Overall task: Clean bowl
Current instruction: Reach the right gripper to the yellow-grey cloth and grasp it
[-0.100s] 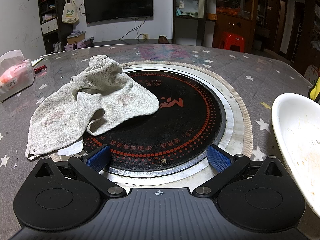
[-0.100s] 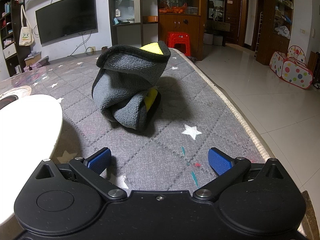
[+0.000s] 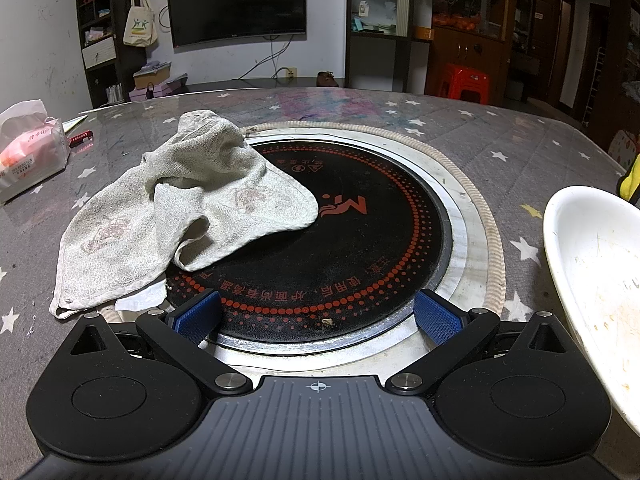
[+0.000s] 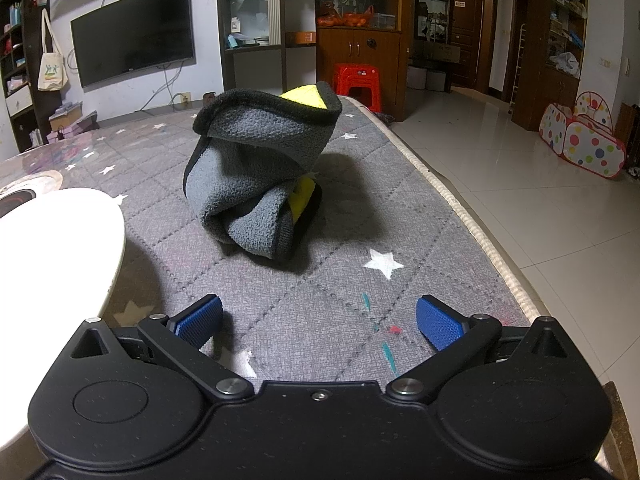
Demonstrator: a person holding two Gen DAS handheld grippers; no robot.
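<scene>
Left gripper (image 3: 318, 316) hangs low over the table, jaws spread wide, nothing between them. Just ahead – round black cooktop (image 3: 340, 232) set into the grey star-print tablecloth (image 3: 520, 148). A dirty white towel (image 3: 176, 208) is crumpled at 10 o'clock, half on the cooktop. White bowl (image 3: 600, 280) sits at 3 o'clock, stained inside. Tissue pack (image 3: 28, 152) far at 9 o'clock.

Right gripper (image 4: 320, 322) – jaws also spread, empty. Bowl rim at 9 o'clock; grey-and-yellow cloth (image 4: 256, 172) bunched at 12 o'clock.
</scene>
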